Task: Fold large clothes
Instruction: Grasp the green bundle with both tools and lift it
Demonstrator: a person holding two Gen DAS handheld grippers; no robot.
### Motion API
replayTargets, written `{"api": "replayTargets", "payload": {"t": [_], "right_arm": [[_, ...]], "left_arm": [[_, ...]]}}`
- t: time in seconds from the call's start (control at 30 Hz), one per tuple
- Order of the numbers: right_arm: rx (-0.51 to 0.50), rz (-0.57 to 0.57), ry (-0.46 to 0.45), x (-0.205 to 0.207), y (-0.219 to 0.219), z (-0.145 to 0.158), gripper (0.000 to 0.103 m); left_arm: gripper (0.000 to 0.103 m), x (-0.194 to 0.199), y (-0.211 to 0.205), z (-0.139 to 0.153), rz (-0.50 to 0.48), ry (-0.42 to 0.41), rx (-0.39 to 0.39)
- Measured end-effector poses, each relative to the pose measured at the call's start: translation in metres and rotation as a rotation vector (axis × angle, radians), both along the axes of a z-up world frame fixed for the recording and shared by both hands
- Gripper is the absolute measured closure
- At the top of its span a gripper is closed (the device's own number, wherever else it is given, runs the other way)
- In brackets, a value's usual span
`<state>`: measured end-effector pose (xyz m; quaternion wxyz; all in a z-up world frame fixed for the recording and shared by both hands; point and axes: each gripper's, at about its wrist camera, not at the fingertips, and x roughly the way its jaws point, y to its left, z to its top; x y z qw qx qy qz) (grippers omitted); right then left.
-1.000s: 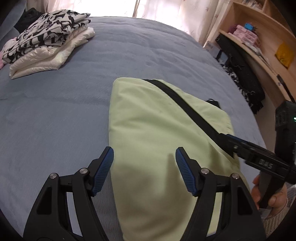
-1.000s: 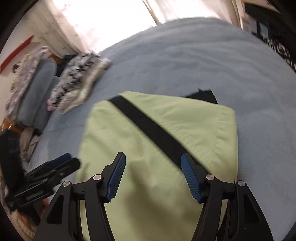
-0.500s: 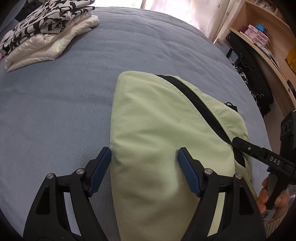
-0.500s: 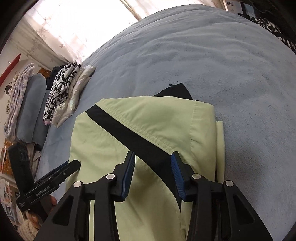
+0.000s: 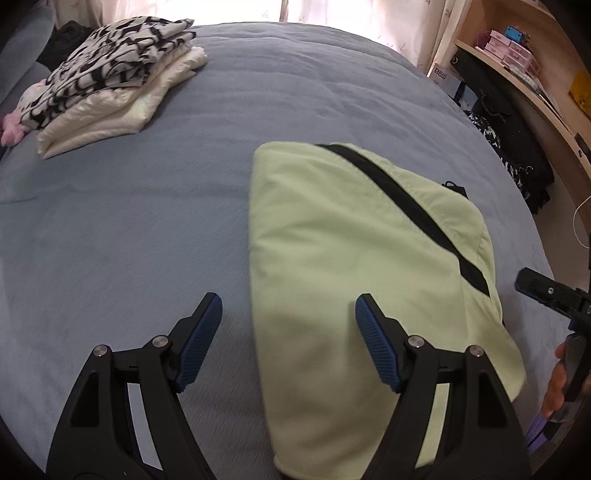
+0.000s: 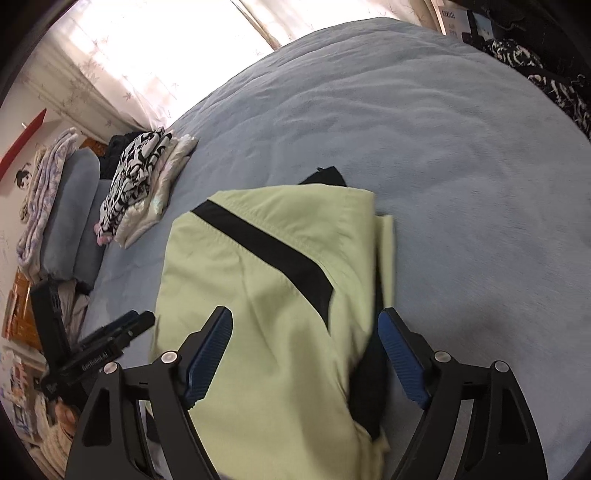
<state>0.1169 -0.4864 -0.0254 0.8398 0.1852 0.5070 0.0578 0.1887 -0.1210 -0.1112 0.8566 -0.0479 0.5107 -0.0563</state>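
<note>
Nearest in the left wrist view, the left gripper (image 5: 288, 325) stands wide above the bed, its blue pads (image 5: 376, 350) clear of the cloth and pressing on nothing; the near left edge of the garment lies between them. In the right wrist view, the right gripper (image 6: 306, 354) has its jaws opening, with the near right part of the garment between them but no pad bearing on it. The folded pale green garment (image 5: 351, 258), crossed on a slant by a black stripe (image 5: 402, 206), lies flat on the near right part of the blue bedcover (image 5: 129, 229). A black piece (image 6: 328, 177) shows from under its far edge. A hand (image 5: 554, 384) on the right gripper's handle appears at the right margin. Farther off and to the left, well apart from the garment, sits a pile of folded clothes (image 5: 107, 85), a black-and-white patterned piece uppermost over cream ones. At the far right stands a wooden shelf (image 5: 524, 66); beyond the bed hang pale curtains (image 5: 369, 14).
</note>
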Motion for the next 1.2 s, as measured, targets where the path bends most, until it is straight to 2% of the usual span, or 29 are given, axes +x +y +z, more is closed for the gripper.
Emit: {"api": "replayTargets", "payload": {"t": [0.2, 0.3, 0.43, 0.63, 0.87, 1.03, 1.2], "right_arm": [[0.023, 0.008, 0.033, -0.04, -0.027, 0.004, 0.02], [0.065, 0.007, 0.061, -0.05, -0.035, -0.007, 0.02], [0.127, 0.007, 0.115, -0.052, -0.043, -0.029, 0.02], [0.226, 0.021, 0.174, -0.056, -0.044, -0.062, 0.02], [0.326, 0.073, 0.139, -0.05, -0.039, -0.083, 0.021], [0.381, 0.08, 0.124, -0.039, -0.037, -0.094, 0.026], [0.38, 0.073, 0.108, -0.035, -0.038, -0.103, 0.041]], "left_arm": [[0.031, -0.028, 0.014, -0.003, -0.022, 0.071, -0.055], [0.031, -0.037, 0.018, -0.012, -0.022, 0.123, -0.12], [0.03, -0.047, 0.021, -0.024, -0.03, 0.148, -0.202], [0.023, -0.05, 0.033, -0.037, -0.009, 0.154, -0.283], [0.016, -0.046, 0.045, -0.055, 0.009, 0.202, -0.4], [0.007, -0.044, 0.043, -0.068, -0.008, 0.236, -0.463], [0.005, -0.042, 0.017, -0.074, -0.099, 0.253, -0.468]]}}
